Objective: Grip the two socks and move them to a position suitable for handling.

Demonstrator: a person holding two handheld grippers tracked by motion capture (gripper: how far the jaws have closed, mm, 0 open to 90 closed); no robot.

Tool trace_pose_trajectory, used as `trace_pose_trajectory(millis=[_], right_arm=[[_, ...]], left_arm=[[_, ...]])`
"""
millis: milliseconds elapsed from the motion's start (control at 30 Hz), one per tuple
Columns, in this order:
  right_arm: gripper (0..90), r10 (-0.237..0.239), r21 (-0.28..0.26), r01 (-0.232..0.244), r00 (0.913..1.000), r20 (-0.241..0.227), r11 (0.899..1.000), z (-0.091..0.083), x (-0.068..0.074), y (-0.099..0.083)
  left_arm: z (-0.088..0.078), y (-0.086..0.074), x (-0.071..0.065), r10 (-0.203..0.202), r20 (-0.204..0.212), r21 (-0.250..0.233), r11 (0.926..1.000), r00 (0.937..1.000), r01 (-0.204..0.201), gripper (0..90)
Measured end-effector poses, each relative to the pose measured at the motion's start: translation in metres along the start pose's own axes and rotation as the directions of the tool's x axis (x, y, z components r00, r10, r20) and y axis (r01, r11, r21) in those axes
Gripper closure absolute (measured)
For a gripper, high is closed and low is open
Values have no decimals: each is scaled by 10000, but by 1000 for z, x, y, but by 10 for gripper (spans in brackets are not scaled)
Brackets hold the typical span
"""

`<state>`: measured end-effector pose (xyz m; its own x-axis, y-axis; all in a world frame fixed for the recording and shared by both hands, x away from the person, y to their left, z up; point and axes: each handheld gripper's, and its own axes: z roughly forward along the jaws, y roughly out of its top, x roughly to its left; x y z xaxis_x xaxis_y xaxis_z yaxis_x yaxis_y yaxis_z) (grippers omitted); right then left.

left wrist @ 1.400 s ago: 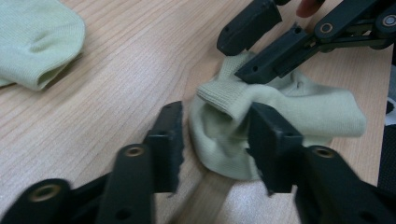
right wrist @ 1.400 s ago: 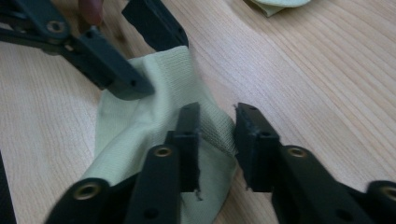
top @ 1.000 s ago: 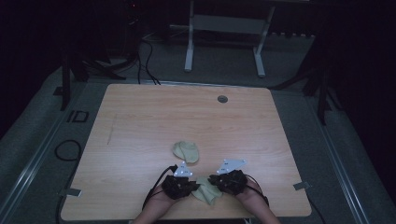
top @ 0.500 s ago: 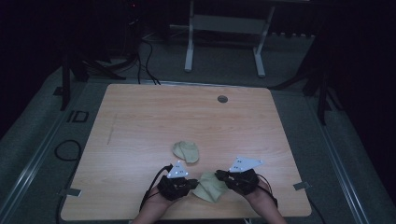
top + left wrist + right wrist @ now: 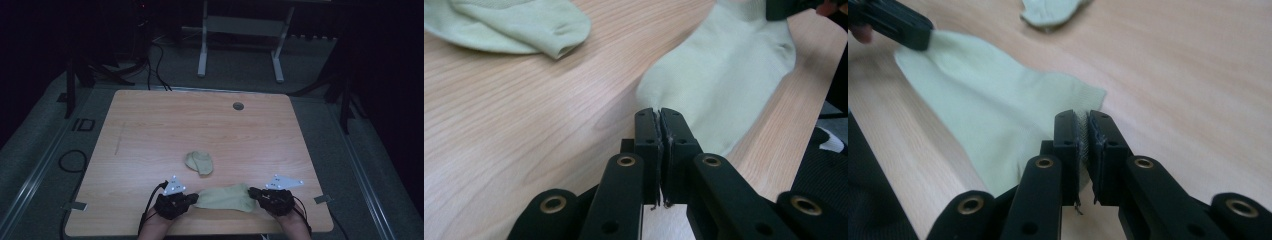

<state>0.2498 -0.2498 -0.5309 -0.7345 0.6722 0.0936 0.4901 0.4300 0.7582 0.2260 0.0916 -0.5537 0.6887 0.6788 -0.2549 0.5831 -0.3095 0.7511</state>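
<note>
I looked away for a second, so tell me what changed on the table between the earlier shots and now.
The left gripper and right gripper have moved apart, each shut on one end of the near sock, so it went from a bunched lump to a flat, stretched strip along the table's front edge. Neither let go. The folded sock farther back stayed where it was.

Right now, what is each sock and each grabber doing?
Stretched sock: spread flat near the table's front edge, pinched at both ends.
Other sock: folded over, lying loose, untouched.
Left gripper: shut on the stretched sock's end.
Right gripper: shut on its other end.
Table: bare wood under both socks.
</note>
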Motion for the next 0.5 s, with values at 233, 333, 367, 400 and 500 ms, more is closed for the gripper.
trace_pose_trajectory(millis=[233, 333, 367, 400, 500], right_arm=[[801, 187, 542, -182, 9998, -91, 9984, 2, 1, -21], [697, 340, 712, -332, 9994, -102, 9969, 2, -1, -25], [663, 434, 630, -430, 9990, -56, 9971, -1, -2, -25], [661, 500, 533, -496, 9987, -68, 9973, -4, -4, -24], [699, 279, 116, -281, 9995, 170, 9995, -16, -4, -15]], left_arm=[[11, -10, -4, 199, 17, 408, 9990, 9998, -200, 867], [10, -10, -1, 116, 291, 473, 9988, 9995, -130, 728], [7, -9, 0, 78, 290, 300, 9995, 9995, -87, 621], [3, -8, 1, 60, 266, 89, 9999, 9996, -62, 571], [-7, -2, 1, 162, 186, -342, 9993, 9997, -156, 605]])
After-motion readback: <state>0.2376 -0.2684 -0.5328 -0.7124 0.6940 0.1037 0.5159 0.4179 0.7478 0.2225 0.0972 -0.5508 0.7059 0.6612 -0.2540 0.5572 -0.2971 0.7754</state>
